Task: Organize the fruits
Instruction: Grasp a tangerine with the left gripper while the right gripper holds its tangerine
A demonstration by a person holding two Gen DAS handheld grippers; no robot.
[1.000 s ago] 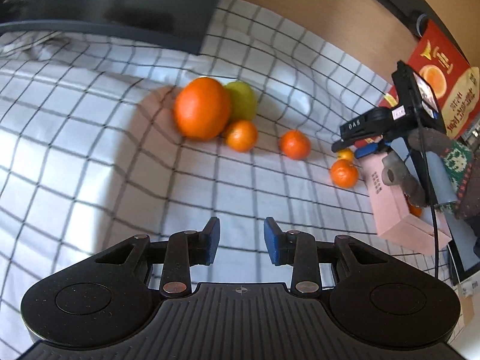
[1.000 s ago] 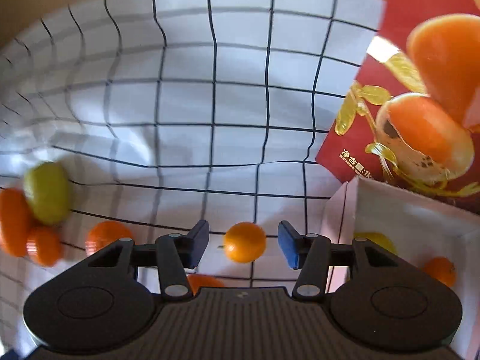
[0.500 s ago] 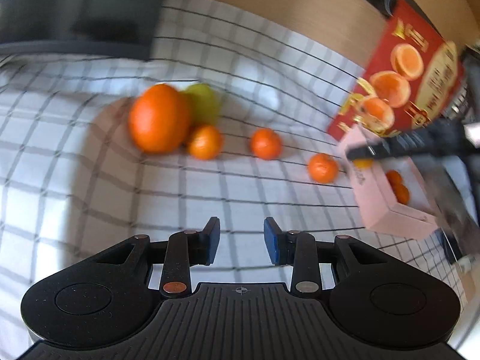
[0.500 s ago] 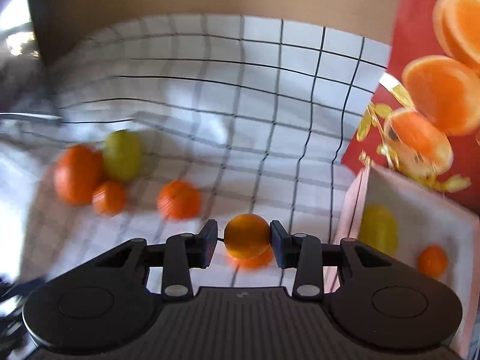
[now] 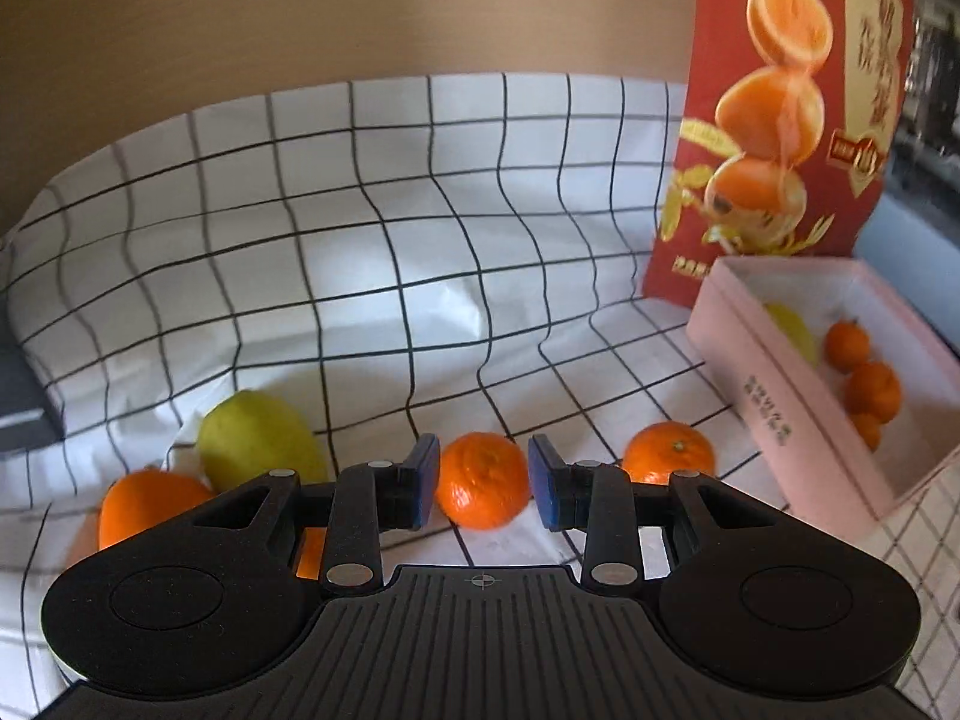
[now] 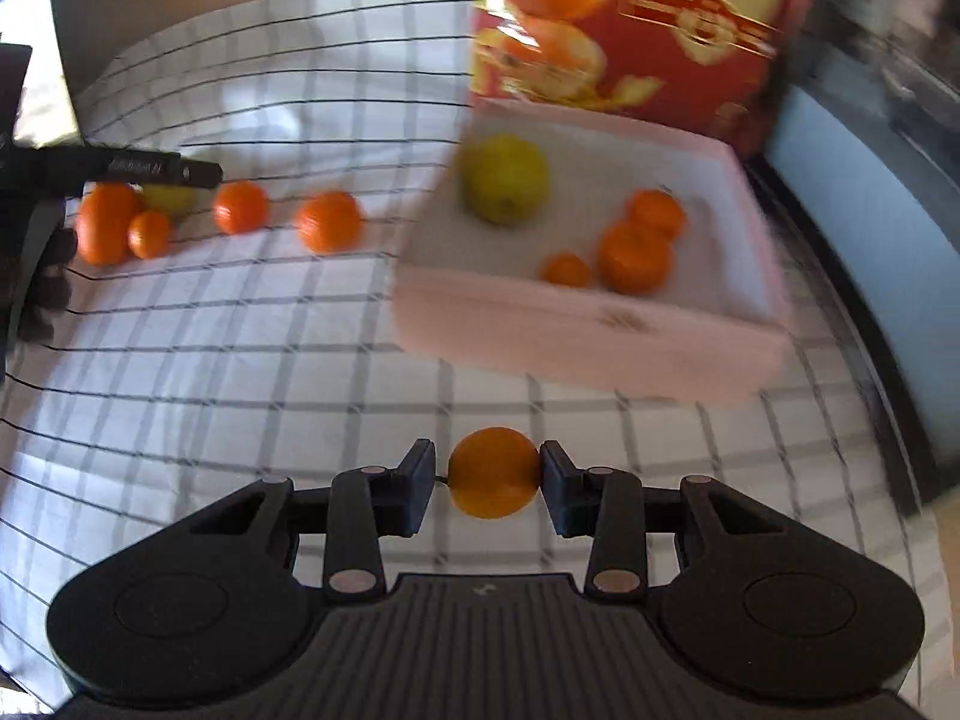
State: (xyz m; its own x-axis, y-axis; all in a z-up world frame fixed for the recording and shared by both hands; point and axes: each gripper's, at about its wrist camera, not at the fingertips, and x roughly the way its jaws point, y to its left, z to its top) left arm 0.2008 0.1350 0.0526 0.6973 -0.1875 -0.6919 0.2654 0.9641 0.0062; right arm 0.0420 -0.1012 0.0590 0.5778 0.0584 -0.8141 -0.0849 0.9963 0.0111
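Left wrist view: left gripper (image 5: 483, 483) is hanging with fingers nearly closed and holding nothing, a tangerine (image 5: 482, 478) lying on the checked cloth (image 5: 360, 240) behind the gap. Pink box (image 5: 780, 414) is holding a lemon and small oranges. Right wrist view: right gripper (image 6: 493, 474) is clamping a small orange (image 6: 493, 472) above the cloth, near the box (image 6: 588, 336), which is holding a lemon (image 6: 507, 178) and three oranges.

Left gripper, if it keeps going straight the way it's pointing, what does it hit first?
Most likely the mandarin framed between the left gripper fingers, lying on the checked cloth; depth is unclear.
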